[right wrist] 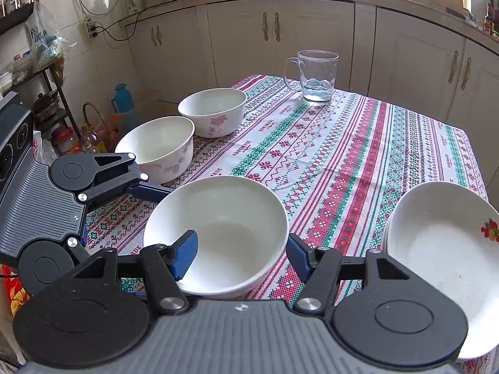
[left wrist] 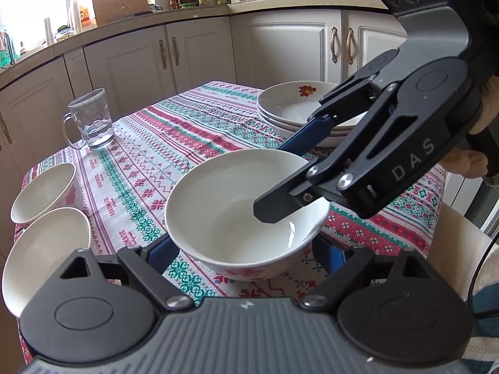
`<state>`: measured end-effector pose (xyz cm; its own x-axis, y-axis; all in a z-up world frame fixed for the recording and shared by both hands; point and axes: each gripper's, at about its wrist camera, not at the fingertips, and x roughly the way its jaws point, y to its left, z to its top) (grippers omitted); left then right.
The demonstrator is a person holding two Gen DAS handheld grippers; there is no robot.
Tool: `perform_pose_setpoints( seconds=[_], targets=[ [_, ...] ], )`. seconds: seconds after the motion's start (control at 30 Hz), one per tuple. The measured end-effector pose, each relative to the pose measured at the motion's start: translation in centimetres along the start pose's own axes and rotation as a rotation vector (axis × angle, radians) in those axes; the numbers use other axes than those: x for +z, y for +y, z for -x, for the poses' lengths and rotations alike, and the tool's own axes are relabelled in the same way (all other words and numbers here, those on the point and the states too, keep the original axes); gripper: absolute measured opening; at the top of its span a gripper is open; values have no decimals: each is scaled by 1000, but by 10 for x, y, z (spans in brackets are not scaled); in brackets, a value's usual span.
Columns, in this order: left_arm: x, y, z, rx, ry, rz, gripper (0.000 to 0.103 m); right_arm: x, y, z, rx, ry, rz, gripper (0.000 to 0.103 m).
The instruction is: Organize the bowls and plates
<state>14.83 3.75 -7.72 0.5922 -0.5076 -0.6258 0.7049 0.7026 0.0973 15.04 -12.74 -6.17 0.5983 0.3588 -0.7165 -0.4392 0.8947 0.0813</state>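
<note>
The plain white ceramic bowl (left wrist: 230, 218) stands on the table (left wrist: 187, 143), which is covered with a red, green and white patterned cloth. The bowl sits at the centre of the left wrist view, straight ahead of the left tongs (left wrist: 248, 249). Their two blue pads flank its lower wall on either side, very close to it, but whether they actually press on it cannot be told.

The right tongs (right wrist: 241, 249) reach in from the upper right of that view and are released. One finger hangs inside the bowl and the other outside, with the rim between them and a gap on each side.

The bowl is round, so no axis matters; what counts is direction. Two white bowls with pink flowers (left wrist: 46, 249) sit at the lower left of the left wrist view, nearer the left hand. The stack of white plates with a fruit print (left wrist: 290, 106) lies at the upper right. Nesting the bowl would likely mean carrying it leftward.
</note>
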Motion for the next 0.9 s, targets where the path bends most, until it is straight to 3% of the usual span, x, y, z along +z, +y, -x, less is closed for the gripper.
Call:
perform_pose_setpoints(
  seconds=[0.13, 0.27, 0.53, 0.8, 0.9],
  targets=[
    [-1, 0, 6, 6, -6, -1, 96, 0, 0, 0, 13, 1, 3, 77],
    [-10, 4, 19, 20, 25, 15, 96, 3, 6, 9, 0, -46, 32, 101],
    [-31, 25, 65, 169, 53, 106, 96, 25, 28, 14, -20, -108, 155, 103],
    [-34, 90, 88, 375, 35, 268, 96, 47, 69, -13, 0, -103, 263, 103],
    [-33, 113, 87, 415, 20, 299, 96, 52, 85, -26, -12, -88, 303, 103]
  ],
)
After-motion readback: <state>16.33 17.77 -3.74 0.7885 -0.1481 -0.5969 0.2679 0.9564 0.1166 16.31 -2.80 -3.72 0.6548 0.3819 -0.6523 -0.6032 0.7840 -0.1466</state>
